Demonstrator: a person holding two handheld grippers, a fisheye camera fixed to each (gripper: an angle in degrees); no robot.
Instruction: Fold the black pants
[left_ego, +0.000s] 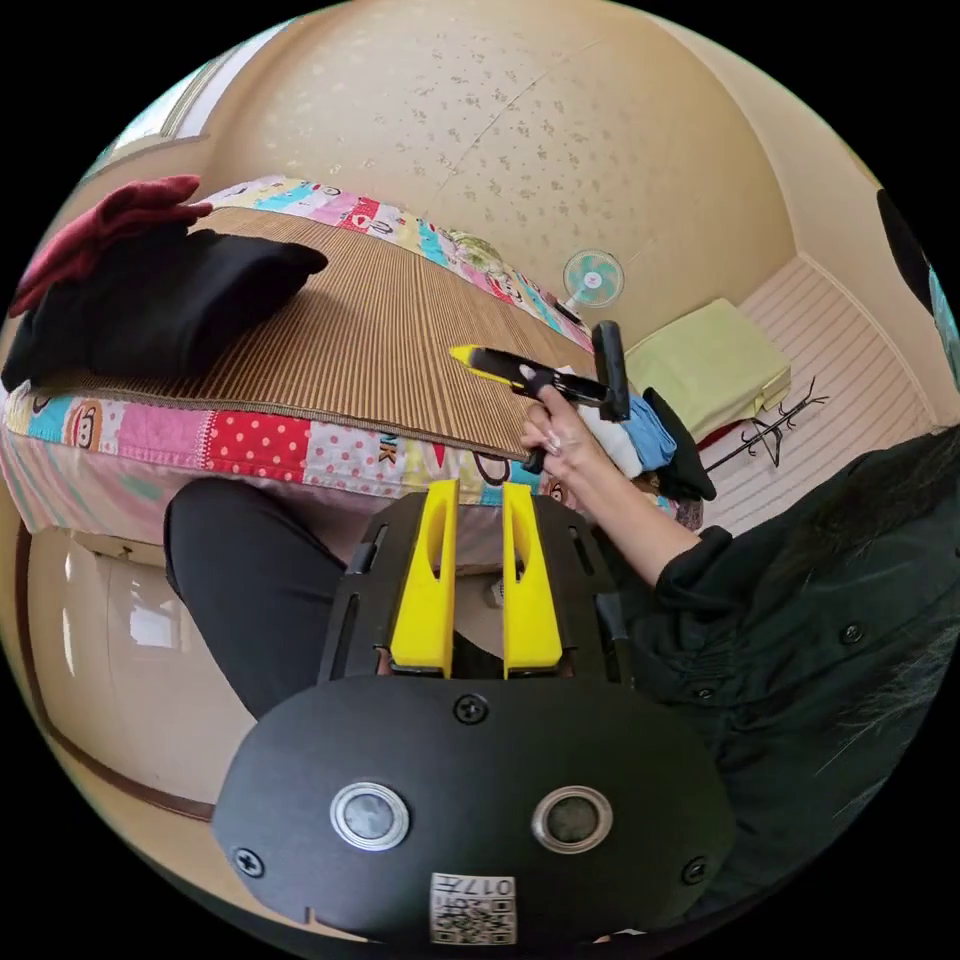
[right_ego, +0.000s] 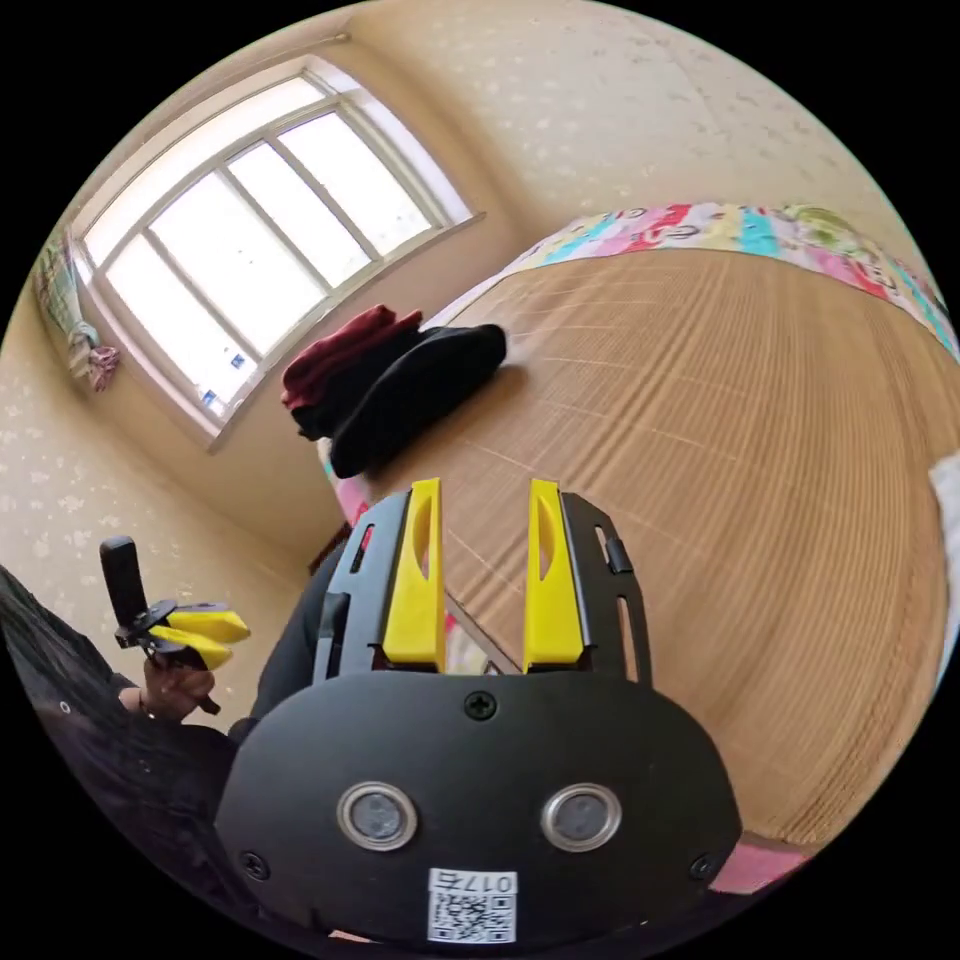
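I am in a bedroom of a home: a bed (left_ego: 300, 445) with a patchwork cartoon sheet and a woven mat (right_ego: 720, 450) on top, patterned wallpaper (left_ego: 560, 130), a big window (right_ego: 240, 250), a small fan (left_ego: 592, 278), folded clothes (left_ego: 150, 290) stacked on the bed.

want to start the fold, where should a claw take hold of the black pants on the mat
Grip the rounded folded end of the black pants that juts onto the bare bamboo mat, coming in low across the mat. The far side is pressed against the red garment, so that end is freest.
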